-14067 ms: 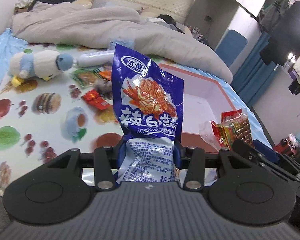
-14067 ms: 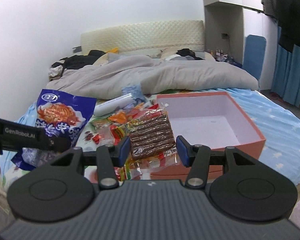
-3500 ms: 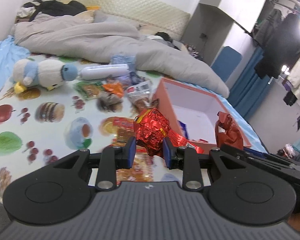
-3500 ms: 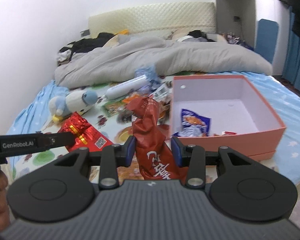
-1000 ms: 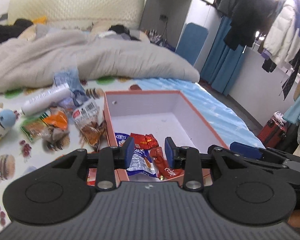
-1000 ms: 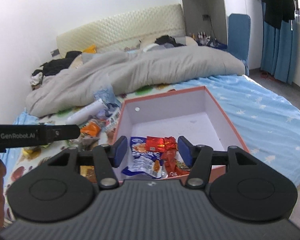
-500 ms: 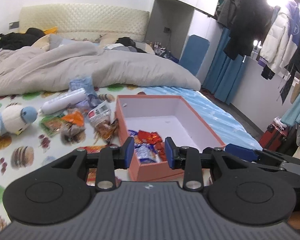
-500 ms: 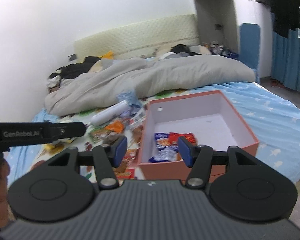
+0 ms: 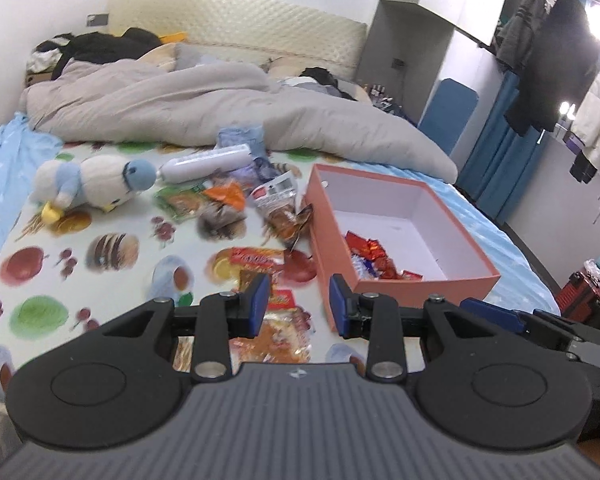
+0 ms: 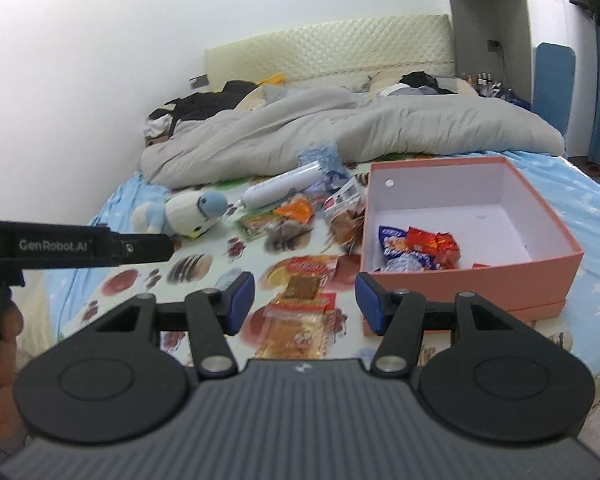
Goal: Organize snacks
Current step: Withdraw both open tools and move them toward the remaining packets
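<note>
Both the left gripper (image 9: 298,300) and right gripper (image 10: 305,302) now hover spread and empty off the box (image 9: 324,236), so several snacks (image 9: 260,258) beside its left wall await pickup.

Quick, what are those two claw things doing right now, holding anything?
Left gripper: open, holding nothing.
Right gripper: open, holding nothing.

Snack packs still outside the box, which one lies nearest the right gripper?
The clear orange-brown pack, lying just beyond the open right gripper; the others lie farther up the bed.
</note>
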The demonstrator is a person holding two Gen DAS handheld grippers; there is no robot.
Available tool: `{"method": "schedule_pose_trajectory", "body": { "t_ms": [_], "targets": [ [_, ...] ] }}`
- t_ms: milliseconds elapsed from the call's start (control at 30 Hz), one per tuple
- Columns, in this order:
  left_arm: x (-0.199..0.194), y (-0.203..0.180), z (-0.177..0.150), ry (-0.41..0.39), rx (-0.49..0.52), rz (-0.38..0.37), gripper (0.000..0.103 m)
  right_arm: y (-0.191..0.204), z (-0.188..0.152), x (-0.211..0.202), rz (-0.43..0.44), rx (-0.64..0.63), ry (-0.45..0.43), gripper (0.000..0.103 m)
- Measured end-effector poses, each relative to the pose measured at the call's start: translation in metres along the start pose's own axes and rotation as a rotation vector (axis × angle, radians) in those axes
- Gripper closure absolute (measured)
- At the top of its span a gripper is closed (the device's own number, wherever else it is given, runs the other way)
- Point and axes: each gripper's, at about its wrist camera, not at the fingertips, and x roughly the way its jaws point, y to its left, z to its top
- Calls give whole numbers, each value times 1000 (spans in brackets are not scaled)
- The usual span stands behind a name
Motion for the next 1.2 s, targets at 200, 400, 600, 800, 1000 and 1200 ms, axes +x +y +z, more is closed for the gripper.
{"method": "schedule_pose_trajectory", "body": {
  "t_ms": [200,400,600,800,1000,1200],
  "targets": [
    [0,11,-19,26,-30,17,65,4,-18,5,1,12,27,45],
    [4,23,-40,48,-69,35,65,7,-34,6,-2,-15,67,45],
    [17,35,-59,92,-98,49,65,11,-52,11,7,-27,112,45],
    [32,44,-63,118,-102,56,65,13,-57,19,10,-34,132,45],
    [52,58,-61,144,-112,66,65,9,-56,41,10,-31,162,45],
    [83,73,-55,164,-108,73,65,9,-55,69,10,-50,177,45]
  ]
}}
